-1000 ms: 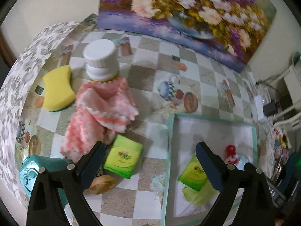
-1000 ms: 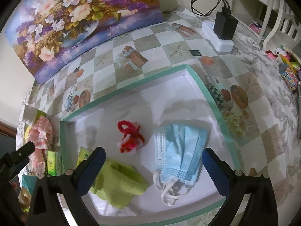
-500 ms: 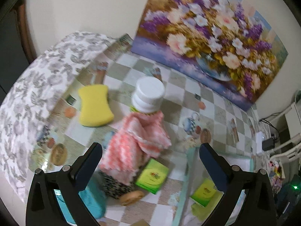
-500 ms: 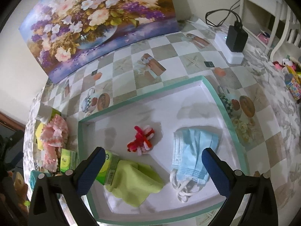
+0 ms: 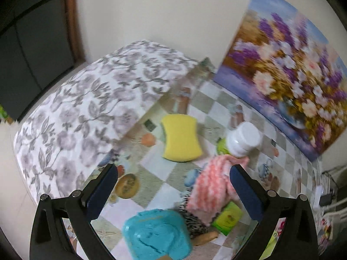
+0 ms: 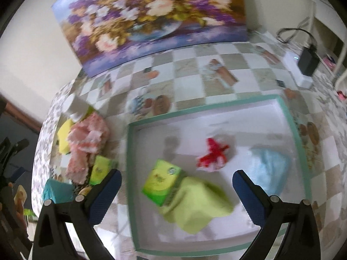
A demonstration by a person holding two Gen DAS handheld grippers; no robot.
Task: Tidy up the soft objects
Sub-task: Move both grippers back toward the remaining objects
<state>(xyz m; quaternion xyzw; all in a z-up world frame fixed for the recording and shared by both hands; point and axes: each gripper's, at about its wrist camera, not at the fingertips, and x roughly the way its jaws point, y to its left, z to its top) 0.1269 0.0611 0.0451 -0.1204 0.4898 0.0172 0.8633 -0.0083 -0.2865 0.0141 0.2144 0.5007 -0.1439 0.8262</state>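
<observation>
Checkered oilcloth is covering the table (image 5: 151,199), a flower painting (image 6: 151,17) leaning at upper frame; both grippers (image 5: 173,173) (image 6: 176,179) are hanging spread, empty.

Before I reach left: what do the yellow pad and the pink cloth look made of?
Yellow pad: probably foam sponge, matte, with thick rounded edges and a waisted shape. Pink cloth: seemingly knit or terry fabric, fuzzy, with zigzag stripes, draping in folds. Blur hides finer texture.

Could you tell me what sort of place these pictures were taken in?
Probably a room in a home: a table under a checkered kitchen-print cloth, a flower painting leaning on the wall, and a charger plugged in beside white furniture.
</observation>
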